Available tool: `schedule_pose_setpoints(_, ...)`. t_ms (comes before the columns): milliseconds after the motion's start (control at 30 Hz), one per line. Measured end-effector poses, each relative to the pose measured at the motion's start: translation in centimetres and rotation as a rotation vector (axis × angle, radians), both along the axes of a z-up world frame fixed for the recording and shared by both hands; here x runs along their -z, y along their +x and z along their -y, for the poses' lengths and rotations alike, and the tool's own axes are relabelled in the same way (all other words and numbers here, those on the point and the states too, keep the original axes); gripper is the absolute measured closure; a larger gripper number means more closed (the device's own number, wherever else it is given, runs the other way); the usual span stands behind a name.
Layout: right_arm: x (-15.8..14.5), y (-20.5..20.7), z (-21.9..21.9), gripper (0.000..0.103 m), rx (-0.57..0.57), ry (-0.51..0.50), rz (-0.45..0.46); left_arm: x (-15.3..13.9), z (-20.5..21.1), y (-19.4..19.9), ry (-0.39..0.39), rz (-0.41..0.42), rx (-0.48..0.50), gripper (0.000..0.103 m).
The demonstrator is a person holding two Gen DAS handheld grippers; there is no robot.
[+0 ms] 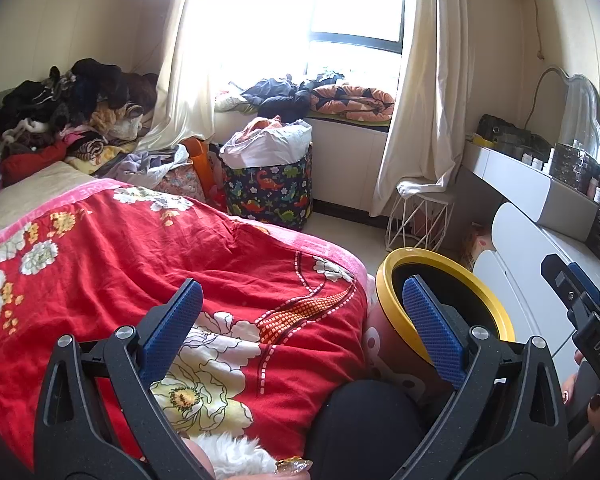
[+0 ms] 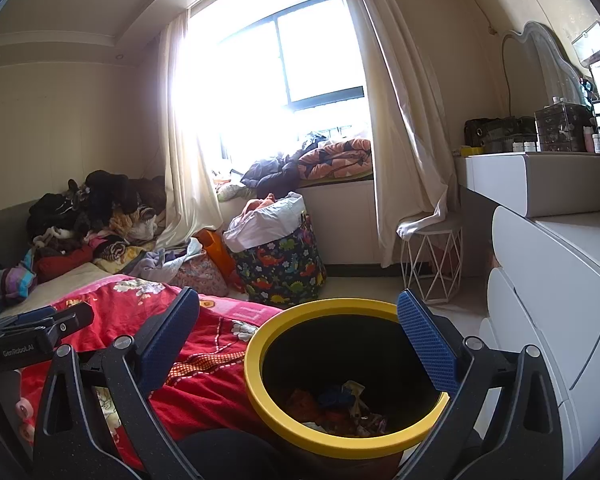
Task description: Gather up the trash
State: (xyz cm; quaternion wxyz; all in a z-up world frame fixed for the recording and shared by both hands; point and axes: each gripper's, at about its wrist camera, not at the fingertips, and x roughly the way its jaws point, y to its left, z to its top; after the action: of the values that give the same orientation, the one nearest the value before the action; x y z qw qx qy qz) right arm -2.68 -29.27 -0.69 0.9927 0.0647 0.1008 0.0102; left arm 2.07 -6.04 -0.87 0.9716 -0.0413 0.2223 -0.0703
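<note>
Left wrist view: the left tongs (image 1: 302, 322) fill the bottom of the frame, spread wide with nothing between the blue pads (image 1: 172, 330). Under them lies the red floral blanket (image 1: 140, 264) on the bed (image 1: 32, 184). Right of center stands the bin (image 1: 384, 292) with its yellow rim, just beside the bed's edge; the right pad overlaps it in the frame. At the right edge the right tongs (image 1: 580, 304) show in part, with a hand (image 1: 592, 404) below them. A dinosaur-print basket (image 1: 270, 196) sits on the floor at center, under the window (image 1: 340, 12). Clothes (image 1: 72, 104) are heaped in the upper left.

Right wrist view: the right tongs (image 2: 298, 338) are also wide and hold nothing. The bin (image 2: 256, 384) sits at bottom center, between the pads in the frame, and trash (image 2: 340, 404) lies at its bottom. The left tongs (image 2: 36, 328) appear at the left edge over the blanket (image 2: 208, 376). A white dresser (image 2: 548, 300) stands at right, and a wire stool (image 2: 432, 264) is near the curtain (image 2: 404, 148).
</note>
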Motion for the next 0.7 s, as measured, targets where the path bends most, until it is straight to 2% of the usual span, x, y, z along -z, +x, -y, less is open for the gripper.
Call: schedule_pose_setpoints(700,-0.05,0.04,0.46,0.006,0.007,0.0,0.006,0.0,0.15,-0.11,0.0,0.002,0.0,0.011)
